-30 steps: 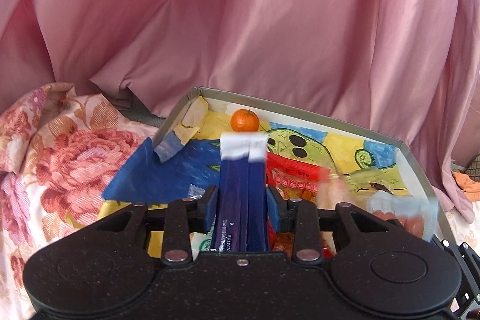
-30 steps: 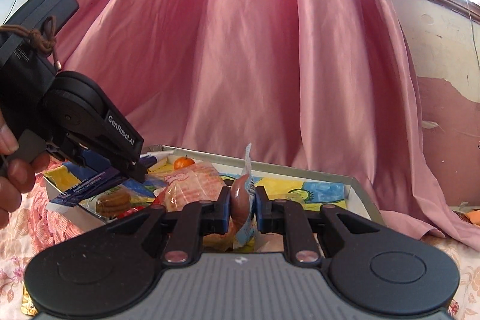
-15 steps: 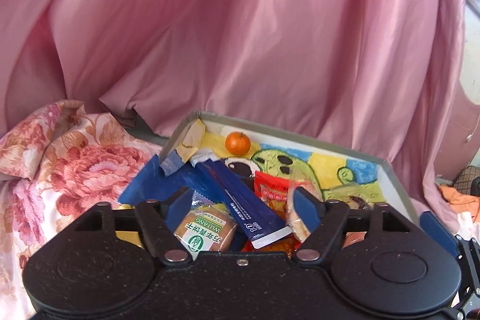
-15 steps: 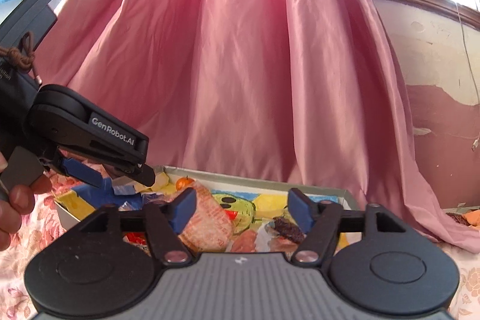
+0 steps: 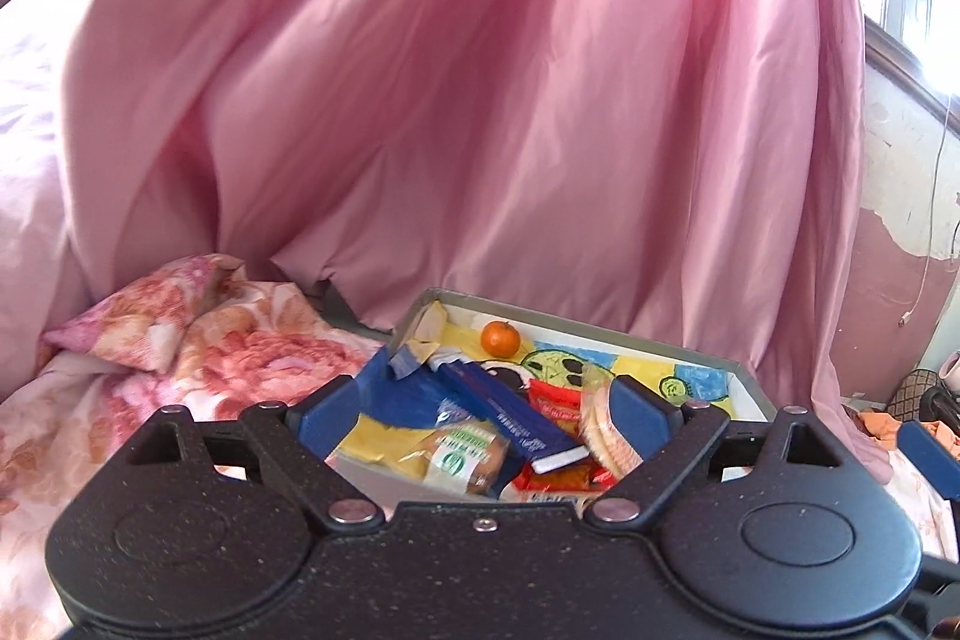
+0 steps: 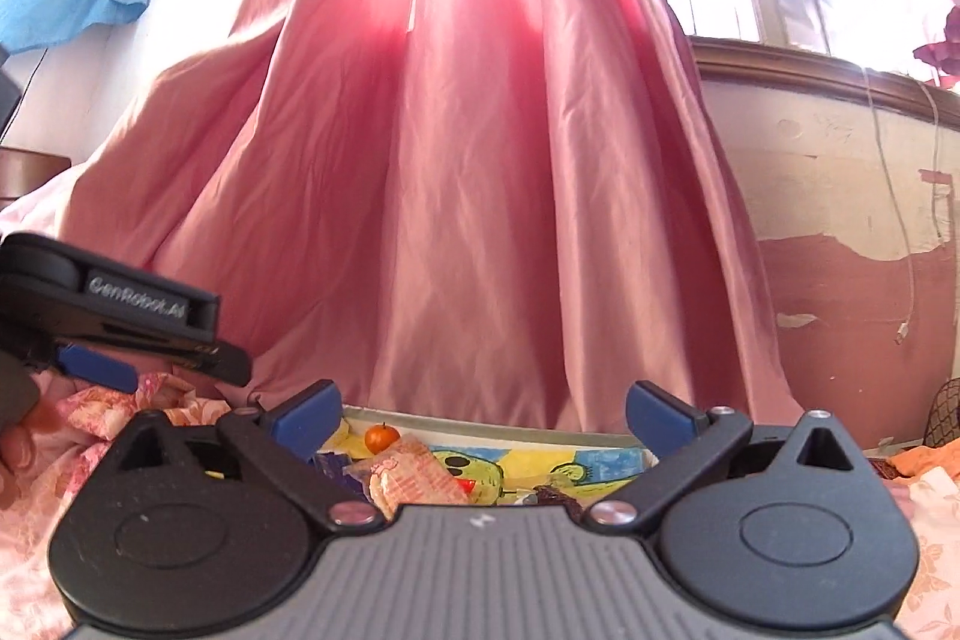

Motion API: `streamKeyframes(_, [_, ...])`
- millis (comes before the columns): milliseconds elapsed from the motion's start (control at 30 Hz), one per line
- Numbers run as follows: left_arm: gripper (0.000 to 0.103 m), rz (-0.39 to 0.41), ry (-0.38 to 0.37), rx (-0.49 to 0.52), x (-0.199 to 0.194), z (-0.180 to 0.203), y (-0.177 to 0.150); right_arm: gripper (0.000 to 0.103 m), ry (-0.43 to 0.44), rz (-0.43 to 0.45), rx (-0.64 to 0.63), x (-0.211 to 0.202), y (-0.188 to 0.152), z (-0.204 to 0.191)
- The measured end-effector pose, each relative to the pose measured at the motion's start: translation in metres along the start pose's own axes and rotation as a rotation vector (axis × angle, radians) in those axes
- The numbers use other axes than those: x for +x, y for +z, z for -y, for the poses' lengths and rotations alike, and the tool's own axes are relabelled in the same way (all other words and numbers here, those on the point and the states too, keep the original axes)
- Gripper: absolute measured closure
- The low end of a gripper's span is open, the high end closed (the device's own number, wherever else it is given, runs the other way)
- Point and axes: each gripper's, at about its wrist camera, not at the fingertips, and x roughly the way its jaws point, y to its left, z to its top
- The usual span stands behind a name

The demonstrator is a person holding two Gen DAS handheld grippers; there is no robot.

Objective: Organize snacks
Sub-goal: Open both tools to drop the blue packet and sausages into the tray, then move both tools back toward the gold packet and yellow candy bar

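A shallow grey box (image 5: 606,325) with a painted yellow and blue floor lies on the bed and holds snacks: a small orange (image 5: 500,338), a long dark blue packet (image 5: 510,415), a green-labelled biscuit pack (image 5: 465,460), a clear pack of round biscuits (image 5: 603,427) and red packets (image 5: 555,403). My left gripper (image 5: 483,409) is open and empty, raised above the box's near end. My right gripper (image 6: 480,415) is open and empty, above the box (image 6: 480,424). The orange (image 6: 381,437) and a pink-wrapped pack (image 6: 411,478) show below it.
A pink curtain (image 5: 480,100) hangs right behind the box. A floral bedspread (image 5: 180,340) lies to the left. A peeling wall (image 6: 840,250) with a hanging cable is at the right. The left gripper's body (image 6: 120,316) shows at the right wrist view's left edge.
Both grippers opened: the left let go of the dark blue packet, the right let go of its snack, and both dropped into the box. Both grippers then rose and pulled back.
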Motion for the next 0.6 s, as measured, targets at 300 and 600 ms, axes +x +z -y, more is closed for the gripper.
streamKeyframes(300, [0.011,-0.005,0.028,-0.026,-0.043,-0.027,-0.031,0.0,-0.023,-0.006,0.001,-0.053,-0.004,0.001])
streamKeyframes(600, [0.011,-0.086,0.058,0.021,-0.079,-0.047,-0.071,0.0,-0.035,-0.077,0.008,-0.1,-0.011,0.002])
